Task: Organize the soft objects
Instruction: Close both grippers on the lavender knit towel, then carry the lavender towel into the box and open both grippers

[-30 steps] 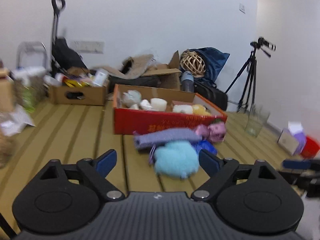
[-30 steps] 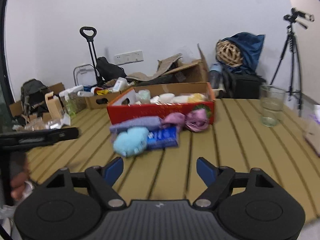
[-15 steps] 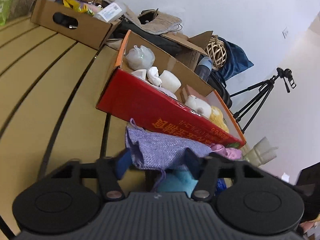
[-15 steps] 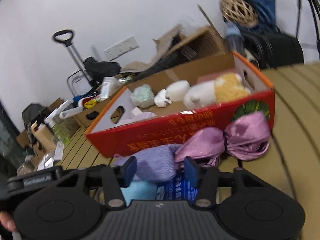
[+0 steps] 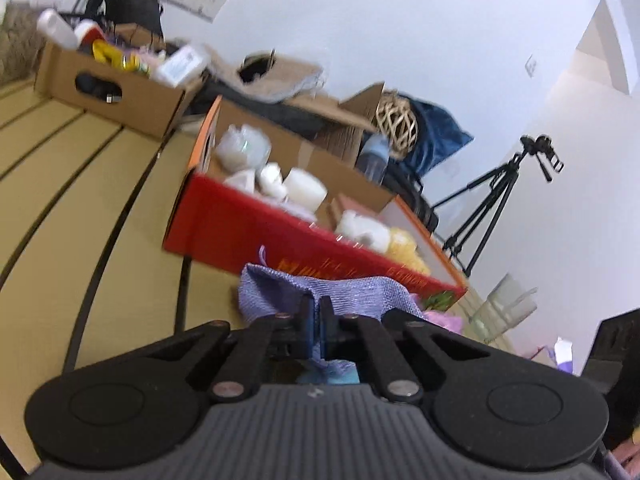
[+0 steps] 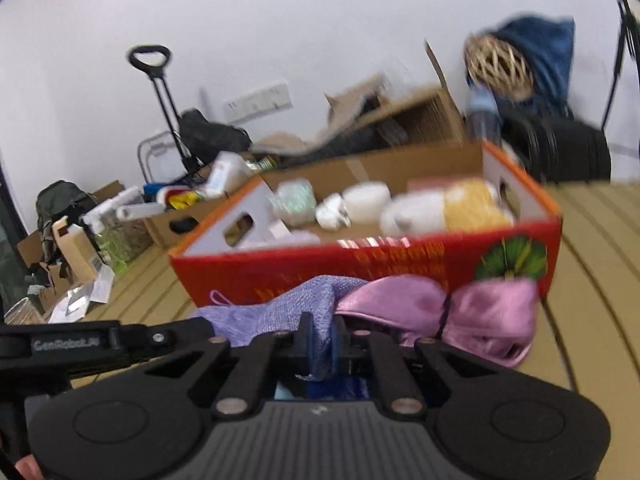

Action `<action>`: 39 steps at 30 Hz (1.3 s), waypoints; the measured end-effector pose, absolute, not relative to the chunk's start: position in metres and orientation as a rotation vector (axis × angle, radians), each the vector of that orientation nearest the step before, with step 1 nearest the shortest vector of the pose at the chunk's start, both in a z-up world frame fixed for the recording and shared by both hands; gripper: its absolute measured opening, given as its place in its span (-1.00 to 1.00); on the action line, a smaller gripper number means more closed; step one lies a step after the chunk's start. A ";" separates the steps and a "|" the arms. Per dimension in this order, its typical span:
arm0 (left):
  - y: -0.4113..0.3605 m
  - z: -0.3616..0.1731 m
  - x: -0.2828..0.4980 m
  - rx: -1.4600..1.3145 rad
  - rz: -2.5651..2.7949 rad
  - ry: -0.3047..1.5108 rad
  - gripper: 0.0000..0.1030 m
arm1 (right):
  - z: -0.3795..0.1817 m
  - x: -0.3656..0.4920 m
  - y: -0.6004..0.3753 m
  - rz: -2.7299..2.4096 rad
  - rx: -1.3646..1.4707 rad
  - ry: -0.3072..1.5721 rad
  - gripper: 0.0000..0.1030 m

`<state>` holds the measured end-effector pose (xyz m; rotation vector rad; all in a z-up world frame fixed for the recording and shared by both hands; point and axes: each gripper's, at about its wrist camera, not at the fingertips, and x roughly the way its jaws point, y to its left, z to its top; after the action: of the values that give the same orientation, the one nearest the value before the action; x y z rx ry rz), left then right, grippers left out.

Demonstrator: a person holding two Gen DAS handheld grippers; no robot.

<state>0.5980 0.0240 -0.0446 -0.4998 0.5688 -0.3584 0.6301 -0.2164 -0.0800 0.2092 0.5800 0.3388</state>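
Note:
A lilac knitted cloth lies in front of the red cardboard box on the slatted wooden table. My left gripper is shut on the cloth's near edge. My right gripper is shut on another fold of the same lilac cloth. A shiny pink bow lies beside the cloth against the red box. White and yellow soft things fill the box. A light blue plush and a blue packet are mostly hidden under the grippers.
A brown cardboard box of bottles stands behind, with more boxes and bags along the wall. A tripod stands at the right. A clear glass sits on the table's right side. The left gripper's body shows at the right view's left edge.
Both grippers moved in toward the pile and dropped lower. Their jaws went from wide open to shut, each pinching the lilac cloth.

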 end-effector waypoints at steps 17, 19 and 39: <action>-0.014 0.041 0.400 -0.315 -0.445 0.358 -0.95 | 0.004 0.426 -0.234 0.398 0.193 0.339 -0.88; -0.019 0.043 0.390 -0.305 -0.456 0.357 -0.95 | 0.008 0.412 -0.238 0.394 0.189 0.329 -0.88; -0.025 0.069 0.695 -0.293 -0.465 0.520 -0.95 | 0.040 0.681 -0.214 0.360 0.046 0.438 -0.88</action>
<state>0.6953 -0.0252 0.0690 -0.2930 0.5202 -0.4651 0.6812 -0.2144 0.0403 0.0458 0.4382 0.3595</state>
